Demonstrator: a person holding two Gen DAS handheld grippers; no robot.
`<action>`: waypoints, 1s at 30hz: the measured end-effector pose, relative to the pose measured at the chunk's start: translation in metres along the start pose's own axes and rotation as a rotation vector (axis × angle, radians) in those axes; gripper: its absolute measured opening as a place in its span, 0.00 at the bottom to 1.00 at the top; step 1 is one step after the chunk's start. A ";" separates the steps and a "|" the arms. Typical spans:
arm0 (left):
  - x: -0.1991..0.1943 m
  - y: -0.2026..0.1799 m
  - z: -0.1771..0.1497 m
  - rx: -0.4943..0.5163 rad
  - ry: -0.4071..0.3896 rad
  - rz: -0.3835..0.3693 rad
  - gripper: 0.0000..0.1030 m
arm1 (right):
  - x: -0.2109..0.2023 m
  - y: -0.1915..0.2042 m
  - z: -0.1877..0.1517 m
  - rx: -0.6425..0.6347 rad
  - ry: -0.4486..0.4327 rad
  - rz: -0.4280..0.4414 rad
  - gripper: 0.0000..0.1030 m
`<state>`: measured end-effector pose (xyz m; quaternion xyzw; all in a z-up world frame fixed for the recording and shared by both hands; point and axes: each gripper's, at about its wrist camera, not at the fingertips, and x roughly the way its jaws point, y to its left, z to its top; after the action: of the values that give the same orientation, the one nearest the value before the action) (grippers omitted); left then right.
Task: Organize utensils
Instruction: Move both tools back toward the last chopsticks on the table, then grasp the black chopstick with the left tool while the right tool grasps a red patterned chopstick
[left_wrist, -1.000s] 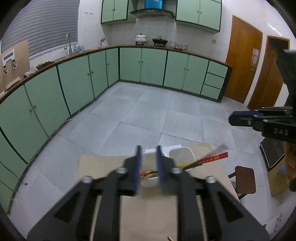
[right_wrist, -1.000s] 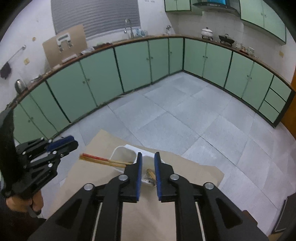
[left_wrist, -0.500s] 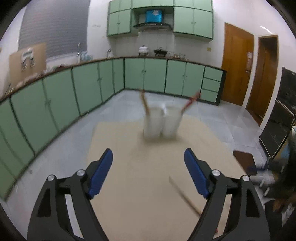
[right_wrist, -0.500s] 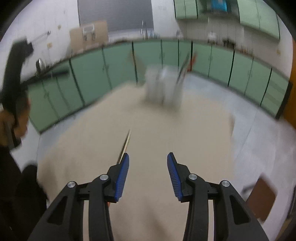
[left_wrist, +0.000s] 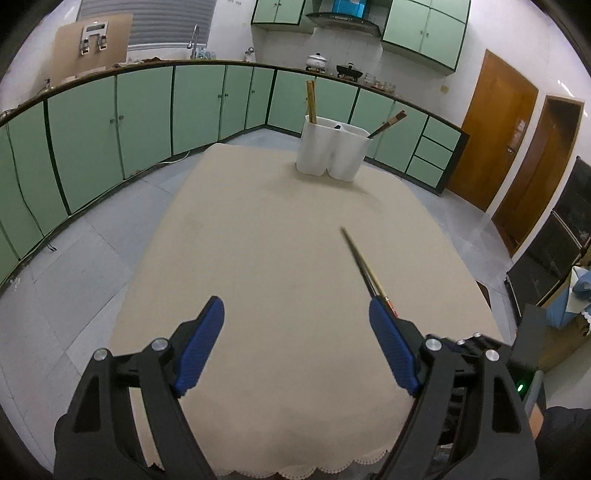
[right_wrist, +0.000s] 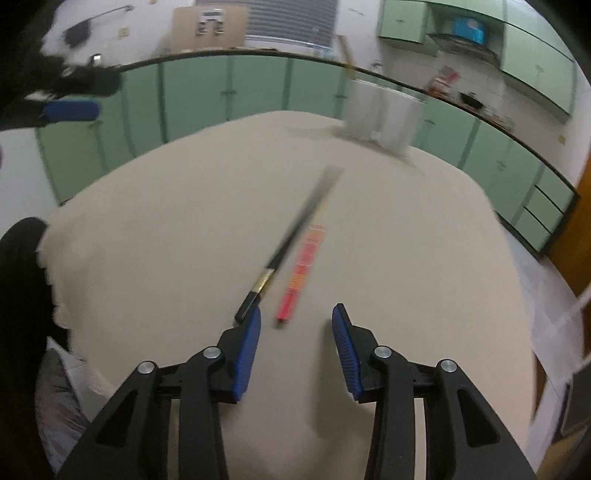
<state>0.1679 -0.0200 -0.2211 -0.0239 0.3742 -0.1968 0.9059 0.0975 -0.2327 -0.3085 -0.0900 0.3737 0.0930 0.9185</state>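
A white two-compartment holder (left_wrist: 332, 151) stands at the far end of the beige-covered table (left_wrist: 240, 240), with chopsticks sticking up from both sides. My left gripper (left_wrist: 295, 310) hangs low over the near part of the table, open wide and holding nothing. A dark chopstick (left_wrist: 360, 260) lies ahead of its right finger. In the blurred right wrist view, a black chopstick (right_wrist: 291, 236) and a red-orange one (right_wrist: 304, 262) lie side by side. My right gripper (right_wrist: 295, 314) is closing, with the red one's near end just ahead of its tips and no pad touching it. The holder (right_wrist: 380, 114) is far behind.
Green cabinets (left_wrist: 110, 122) curve around the room beyond grey floor tiles. Wooden doors (left_wrist: 491, 129) stand at the right. The cloth's scalloped front edge (left_wrist: 295, 470) is close below the left gripper. A dark sleeve (right_wrist: 22, 280) sits at the table's left edge, and the left gripper (right_wrist: 70, 110) shows at upper left.
Both grippers have come down and back from above the holder to the near part of the table. Both were nearly shut and now stand apart. The loose chopsticks now lie just before the right fingertips.
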 end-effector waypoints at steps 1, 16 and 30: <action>0.000 0.001 0.000 0.005 0.001 0.000 0.76 | 0.000 0.003 -0.001 -0.004 -0.006 0.003 0.33; 0.039 -0.039 -0.036 0.048 0.029 -0.067 0.74 | -0.002 -0.033 -0.014 0.158 -0.028 -0.035 0.06; 0.098 -0.108 -0.080 0.206 0.081 -0.015 0.47 | -0.025 -0.075 -0.038 0.264 -0.037 -0.055 0.10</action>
<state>0.1396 -0.1481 -0.3238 0.0747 0.3879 -0.2417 0.8863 0.0722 -0.3163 -0.3105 0.0233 0.3630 0.0194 0.9313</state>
